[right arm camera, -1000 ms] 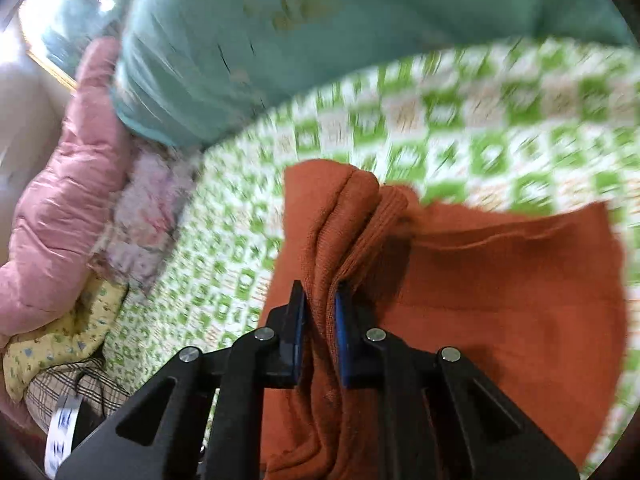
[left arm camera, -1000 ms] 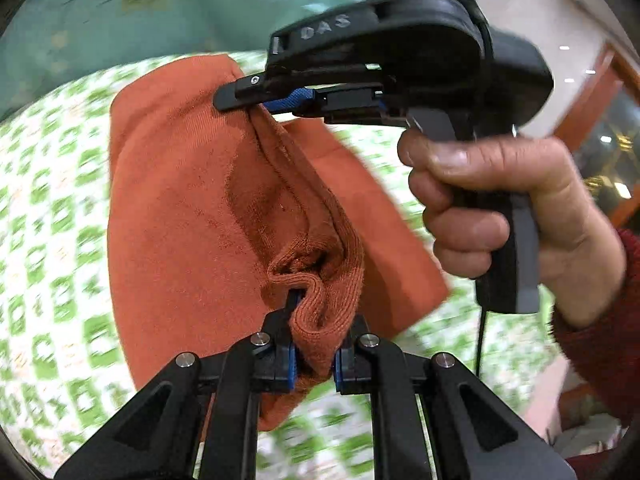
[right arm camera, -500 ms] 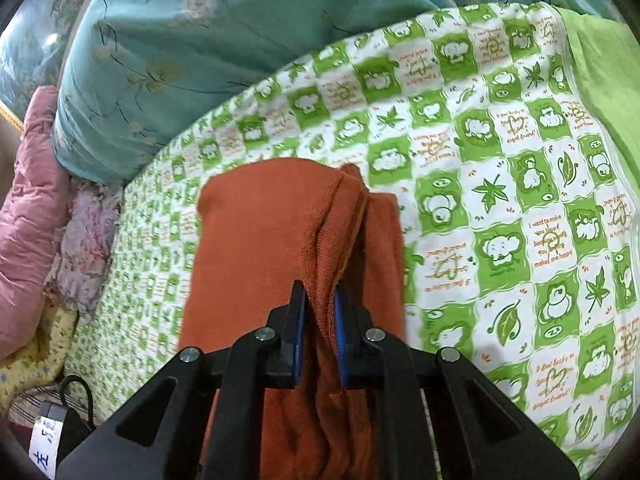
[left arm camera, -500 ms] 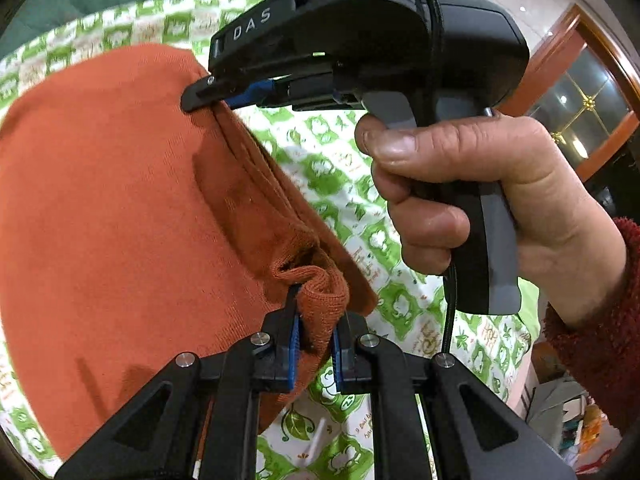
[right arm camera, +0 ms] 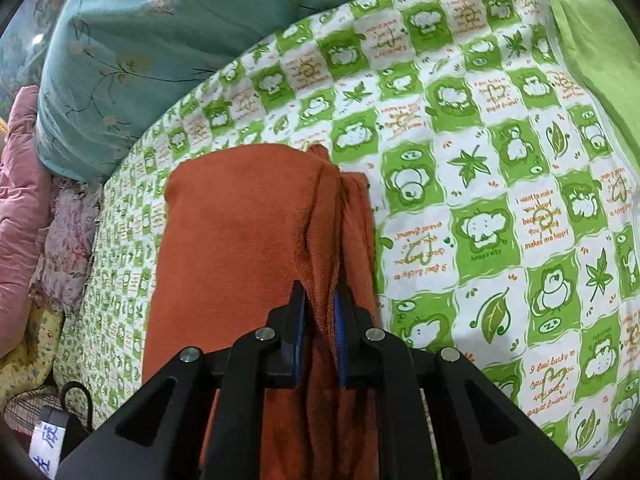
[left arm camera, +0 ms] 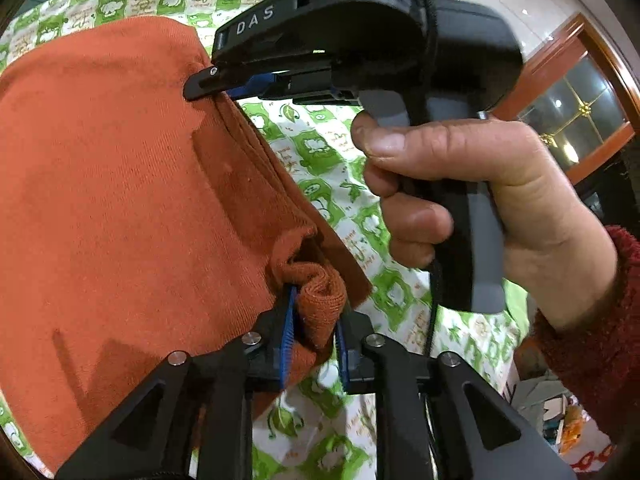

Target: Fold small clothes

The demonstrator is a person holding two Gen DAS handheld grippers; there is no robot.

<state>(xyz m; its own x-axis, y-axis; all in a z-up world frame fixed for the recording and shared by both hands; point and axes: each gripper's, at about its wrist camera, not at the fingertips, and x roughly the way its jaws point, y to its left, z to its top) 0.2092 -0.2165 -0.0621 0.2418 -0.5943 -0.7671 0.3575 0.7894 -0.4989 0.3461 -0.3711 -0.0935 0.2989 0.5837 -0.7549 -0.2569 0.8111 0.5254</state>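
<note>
An orange knitted garment [left arm camera: 120, 200] lies folded flat on the green-and-white checked bedsheet [right arm camera: 460, 160]. In the left wrist view, its bunched right edge sits between the fingers of my left gripper [left arm camera: 316, 308]. The jaws are opening, and a thin gap shows beside the left pad. Further along the same edge, my right gripper [left arm camera: 208, 84] pinches the fabric, with a person's hand [left arm camera: 460, 184] on its handle. In the right wrist view, the right gripper [right arm camera: 320, 300] is shut on a raised ridge of the orange garment [right arm camera: 240, 240].
A teal flowered quilt [right arm camera: 160, 40] is piled at the far side of the bed. Pink padded clothing [right arm camera: 20, 200] and other clothes lie at the left. A plain green cloth [right arm camera: 592, 40] covers the far right corner. A wooden door frame [left arm camera: 580, 52] stands beyond the bed.
Both grippers came down with the orange garment and laid it flat on the sheet. Since half a second ago, the left gripper's jaws have spread apart around the bunched edge.
</note>
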